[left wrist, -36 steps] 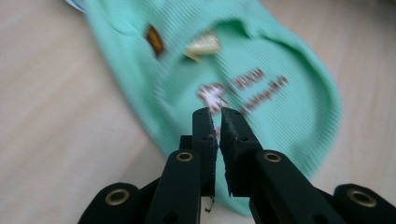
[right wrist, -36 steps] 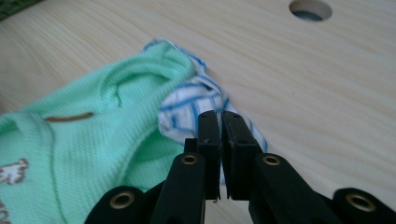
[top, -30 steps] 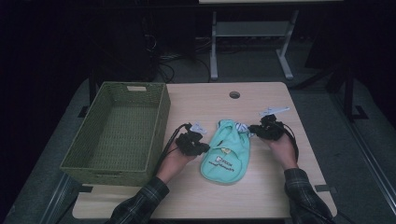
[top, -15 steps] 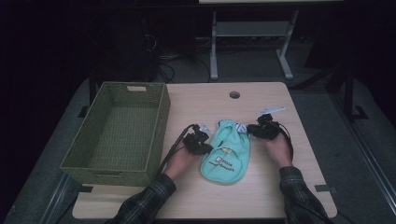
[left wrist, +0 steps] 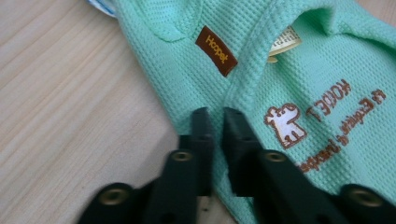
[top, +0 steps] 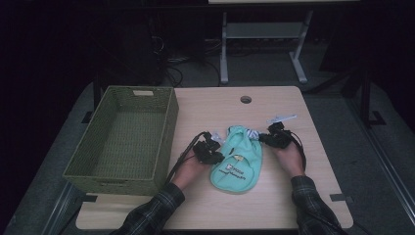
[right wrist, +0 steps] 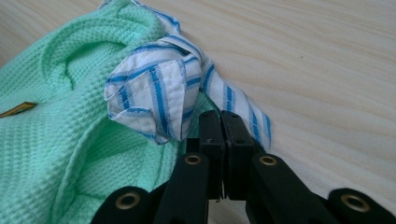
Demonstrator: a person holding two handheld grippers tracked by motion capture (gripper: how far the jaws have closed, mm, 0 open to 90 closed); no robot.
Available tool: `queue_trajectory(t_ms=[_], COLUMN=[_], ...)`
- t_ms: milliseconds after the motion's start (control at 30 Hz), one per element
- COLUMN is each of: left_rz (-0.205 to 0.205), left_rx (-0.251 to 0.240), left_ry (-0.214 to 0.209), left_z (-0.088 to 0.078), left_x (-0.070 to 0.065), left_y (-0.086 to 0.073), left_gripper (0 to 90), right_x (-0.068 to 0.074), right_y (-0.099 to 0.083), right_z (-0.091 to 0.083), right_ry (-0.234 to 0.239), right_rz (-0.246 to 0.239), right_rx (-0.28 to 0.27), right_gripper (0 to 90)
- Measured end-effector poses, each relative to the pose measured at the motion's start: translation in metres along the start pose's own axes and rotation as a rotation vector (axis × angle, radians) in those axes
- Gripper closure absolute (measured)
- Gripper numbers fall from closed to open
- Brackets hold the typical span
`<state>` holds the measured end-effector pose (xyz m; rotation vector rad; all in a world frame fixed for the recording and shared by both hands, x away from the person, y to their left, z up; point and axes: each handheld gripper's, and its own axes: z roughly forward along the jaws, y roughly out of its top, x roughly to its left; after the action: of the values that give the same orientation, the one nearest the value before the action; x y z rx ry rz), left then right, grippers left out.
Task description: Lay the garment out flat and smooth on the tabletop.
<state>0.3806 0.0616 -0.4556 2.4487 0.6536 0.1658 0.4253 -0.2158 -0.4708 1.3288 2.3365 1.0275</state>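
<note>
A small mint-green waffle-knit garment (top: pixel 237 159) with a brown print lies flat on the wooden table (top: pixel 274 205). My left gripper (top: pixel 218 155) sits at its left edge. In the left gripper view the left gripper (left wrist: pixel 218 114) is shut on the green hem (left wrist: pixel 280 70), below a brown label (left wrist: pixel 216 57). My right gripper (top: pixel 263 138) is at the garment's upper right. Its jaws have just been closing. In the right gripper view the right gripper (right wrist: pixel 221 116) pinches the edge of the blue-striped white trim (right wrist: pixel 149 88) beside the green cloth (right wrist: pixel 46 116).
A green woven basket (top: pixel 169 132) stands on the table's left side, close to my left hand. A round cable hole (top: pixel 245 99) is near the far edge. A small pale object (top: pixel 281 118) lies just beyond the right gripper.
</note>
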Motion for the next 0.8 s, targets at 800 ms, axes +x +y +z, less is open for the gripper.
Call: queue_trajectory(t_ms=[800], left_rz=[-0.012], left_rx=[-0.028], left_ry=[-0.081], left_z=[-0.015], left_x=[-0.010], left_y=[-0.009], left_gripper=[88.2], right_x=[-0.010], right_y=[0.009], right_z=[0.003], right_ry=[-0.063], right_rz=[-0.082], right_rx=[0.003], right_gripper=[85.4])
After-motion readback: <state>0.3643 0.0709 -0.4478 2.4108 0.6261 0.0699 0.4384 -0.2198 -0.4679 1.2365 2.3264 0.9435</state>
